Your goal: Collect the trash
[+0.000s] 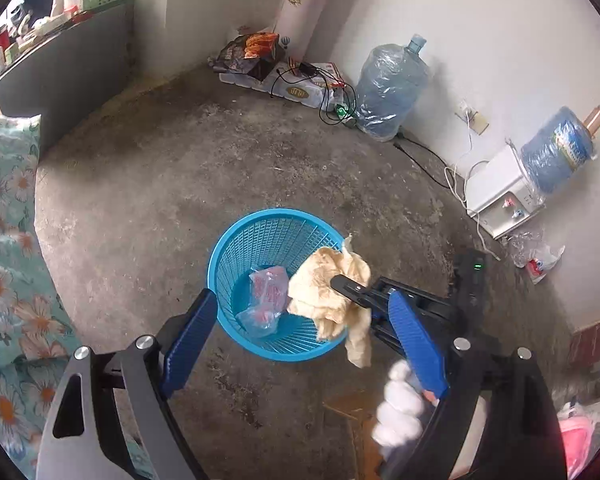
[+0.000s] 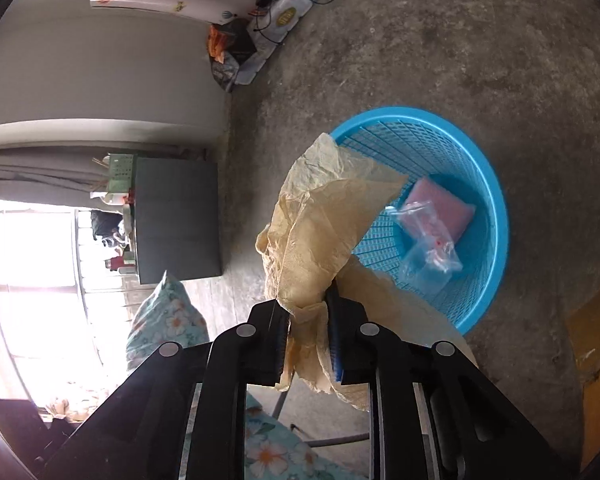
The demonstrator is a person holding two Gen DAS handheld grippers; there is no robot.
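right tongs (image 2: pixel 308 320) clamped on paper (image 2: pixel 324 216), hanging it over the bin's (image 1: pixel 220 256) rim to drop | left tongs (image 1: pixel 300 328) apart, empty, above bin | bag (image 1: pixel 266 296) already on bin bottom | bin on floor (image 1: pixel 180 168)

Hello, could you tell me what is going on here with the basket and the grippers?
A person is collecting trash with two handheld grippers. The right gripper has crumpled tan paper between its jaws, over the rim of the blue basket on the floor. A pink plastic bag already lies inside. The left gripper is open and empty above the basket.
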